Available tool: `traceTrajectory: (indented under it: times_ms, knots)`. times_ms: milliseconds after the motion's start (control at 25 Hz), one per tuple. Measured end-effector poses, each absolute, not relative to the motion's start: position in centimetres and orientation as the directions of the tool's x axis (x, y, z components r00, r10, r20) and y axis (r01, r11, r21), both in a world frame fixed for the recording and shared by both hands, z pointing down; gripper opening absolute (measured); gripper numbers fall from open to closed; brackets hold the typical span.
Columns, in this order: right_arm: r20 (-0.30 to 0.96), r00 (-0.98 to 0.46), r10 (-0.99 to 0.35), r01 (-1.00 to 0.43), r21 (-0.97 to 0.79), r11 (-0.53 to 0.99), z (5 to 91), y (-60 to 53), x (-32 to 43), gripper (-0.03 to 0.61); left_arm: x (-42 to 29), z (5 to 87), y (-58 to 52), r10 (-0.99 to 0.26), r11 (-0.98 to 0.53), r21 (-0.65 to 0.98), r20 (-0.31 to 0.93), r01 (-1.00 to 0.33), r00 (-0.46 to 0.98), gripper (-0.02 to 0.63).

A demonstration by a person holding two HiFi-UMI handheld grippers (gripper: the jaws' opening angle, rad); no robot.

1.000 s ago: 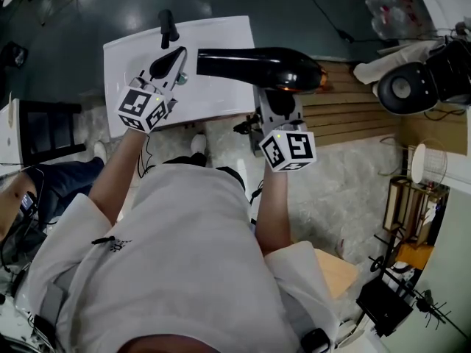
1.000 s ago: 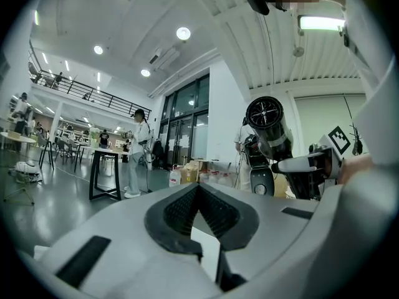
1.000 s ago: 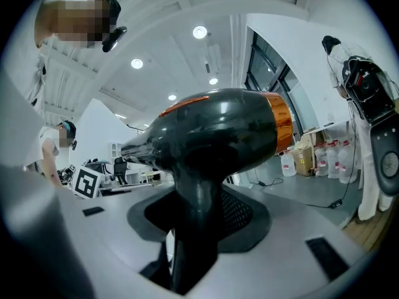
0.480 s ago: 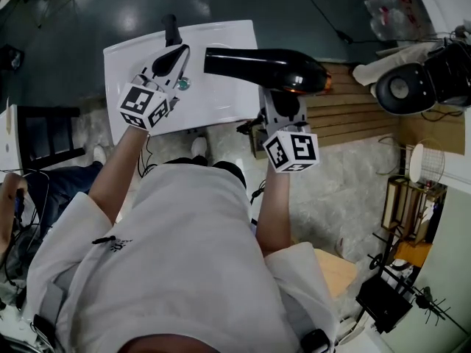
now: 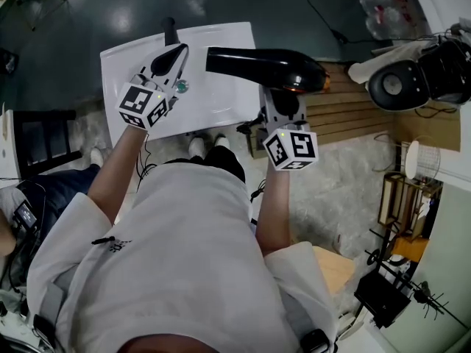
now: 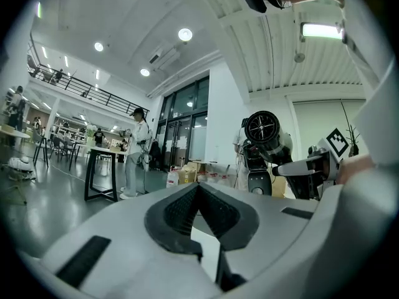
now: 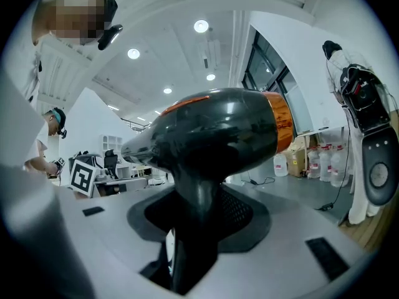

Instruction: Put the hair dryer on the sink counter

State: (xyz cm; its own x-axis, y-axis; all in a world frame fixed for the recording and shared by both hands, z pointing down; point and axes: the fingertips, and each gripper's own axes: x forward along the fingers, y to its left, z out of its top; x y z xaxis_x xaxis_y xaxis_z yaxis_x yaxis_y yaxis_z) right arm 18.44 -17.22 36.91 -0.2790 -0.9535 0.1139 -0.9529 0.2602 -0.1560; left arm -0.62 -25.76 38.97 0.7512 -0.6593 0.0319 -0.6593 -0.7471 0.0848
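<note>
The black hair dryer (image 5: 265, 66) with an orange band is held in the air, its nozzle over the right part of the white sink counter (image 5: 221, 101). My right gripper (image 5: 282, 100) is shut on its handle from below. In the right gripper view the handle (image 7: 196, 229) stands between the jaws and the body (image 7: 218, 136) fills the middle. My left gripper (image 5: 175, 53) hovers over the basin near the black faucet (image 5: 170, 29); its jaws (image 6: 198, 185) meet at the tip with nothing in them. The left gripper view also shows the dryer's round end (image 6: 264, 129).
A drain (image 5: 181, 86) sits in the basin. Wooden slats (image 5: 353, 112) lie right of the sink, with a round black device (image 5: 394, 87) beyond them. A black chair (image 5: 44, 134) stands at the left, and a wire rack (image 5: 405, 197) at the right.
The hair dryer and my right gripper have drifted slightly right relative to the sink. My left gripper has hardly moved.
</note>
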Motion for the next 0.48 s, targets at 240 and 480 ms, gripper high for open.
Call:
traceTrajectory:
  times_ms: [240,480]
  knots:
    - [0.125,-0.292,-0.948,-0.95,-0.156,0.272,37.1,-18.1,18.6,0.169,-0.7,39.3,-26.1,-0.67,-0.736,0.093,0.042,-0.671,0.741,0.002]
    - [0.133,-0.312,-0.941,-0.943,-0.164,0.29,37.9,-19.6,19.0,0.169,-0.6,40.1,-26.4,-0.686,-0.719,0.098,0.058,-0.688,0.725,0.002]
